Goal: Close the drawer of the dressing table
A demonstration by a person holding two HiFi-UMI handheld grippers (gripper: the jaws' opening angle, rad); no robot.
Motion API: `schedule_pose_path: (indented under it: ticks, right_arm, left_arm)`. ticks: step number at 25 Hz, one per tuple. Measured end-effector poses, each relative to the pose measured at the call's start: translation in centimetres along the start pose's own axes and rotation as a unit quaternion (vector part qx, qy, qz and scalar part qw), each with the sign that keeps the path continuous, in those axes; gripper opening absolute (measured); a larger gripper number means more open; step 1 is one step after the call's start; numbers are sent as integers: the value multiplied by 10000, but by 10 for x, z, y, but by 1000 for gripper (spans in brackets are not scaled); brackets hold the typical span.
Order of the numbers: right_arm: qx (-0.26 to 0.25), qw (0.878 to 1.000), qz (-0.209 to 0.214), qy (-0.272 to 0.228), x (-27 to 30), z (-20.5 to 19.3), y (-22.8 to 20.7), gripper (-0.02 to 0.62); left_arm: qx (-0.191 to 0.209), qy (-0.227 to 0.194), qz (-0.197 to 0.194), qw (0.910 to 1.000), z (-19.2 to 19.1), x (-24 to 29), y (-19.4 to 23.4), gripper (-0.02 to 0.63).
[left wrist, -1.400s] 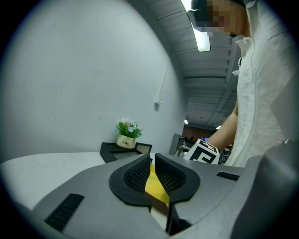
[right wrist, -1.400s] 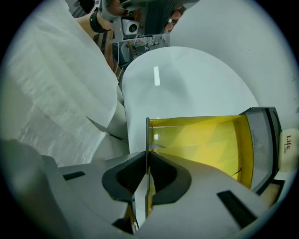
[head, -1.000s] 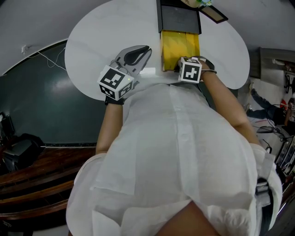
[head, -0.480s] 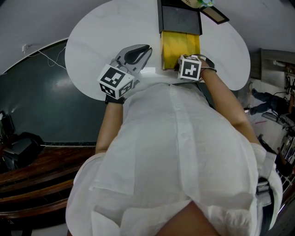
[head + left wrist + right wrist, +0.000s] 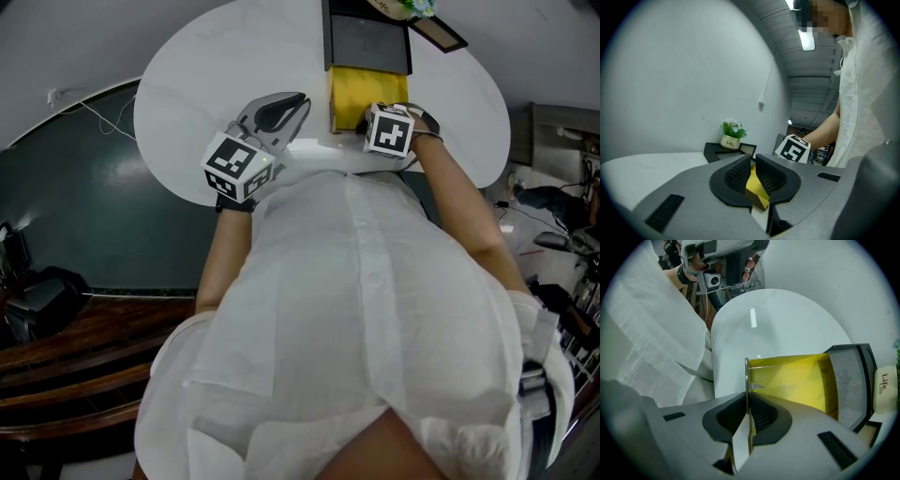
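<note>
The yellow drawer (image 5: 361, 94) stands pulled out of the black unit (image 5: 366, 37) on the round white dressing table (image 5: 206, 84). My right gripper (image 5: 367, 129) points steeply down at the drawer's near end. It is shut on the thin front panel (image 5: 746, 380), which stands edge-on between the pads, and the yellow inside (image 5: 797, 380) shows empty. My left gripper (image 5: 298, 101) hovers level over the table left of the drawer, jaws together with nothing held. The left gripper view shows the drawer's corner (image 5: 753, 185) beyond the left gripper (image 5: 752, 164).
A small potted plant (image 5: 731, 136) and a dark picture frame (image 5: 439, 33) stand at the table's back beside the black unit. The person's white shirt fills the lower part of the head view. Dark furniture stands at the lower left, cluttered equipment at the right.
My right gripper has moved toward the back of the table with the front panel, and less of the yellow drawer shows. The left gripper has stayed put.
</note>
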State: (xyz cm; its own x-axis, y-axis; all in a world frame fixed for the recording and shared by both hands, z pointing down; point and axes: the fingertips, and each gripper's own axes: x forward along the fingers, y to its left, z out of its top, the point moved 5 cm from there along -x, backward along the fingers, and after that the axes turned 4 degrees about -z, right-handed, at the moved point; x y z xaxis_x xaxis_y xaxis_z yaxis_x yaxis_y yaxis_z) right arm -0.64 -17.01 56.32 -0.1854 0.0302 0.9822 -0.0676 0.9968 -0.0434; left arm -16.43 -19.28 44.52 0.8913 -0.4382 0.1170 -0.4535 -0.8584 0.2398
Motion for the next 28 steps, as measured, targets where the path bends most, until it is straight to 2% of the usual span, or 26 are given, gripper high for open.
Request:
schedule_pose_path:
  ticks: [5, 9, 18, 28]
  right_arm:
    - [5, 10000, 13, -20, -1, -3, -6, 29]
    - [-4, 9999, -168, 7, -3, -3, -13, 28]
    - [-130, 9994, -288, 115, -3, -3, -19, 26]
    - [45, 9994, -342, -6, -2, 0, -25, 26]
  left_arm:
    - [-6, 2, 33, 10000, 0, 5, 1, 37]
    - [-22, 30, 63, 10000, -2, 5, 1, 37]
    - [-66, 37, 212, 9997, -4, 5, 0, 37]
    - [-41, 66, 202, 9998, -4, 8, -3, 37]
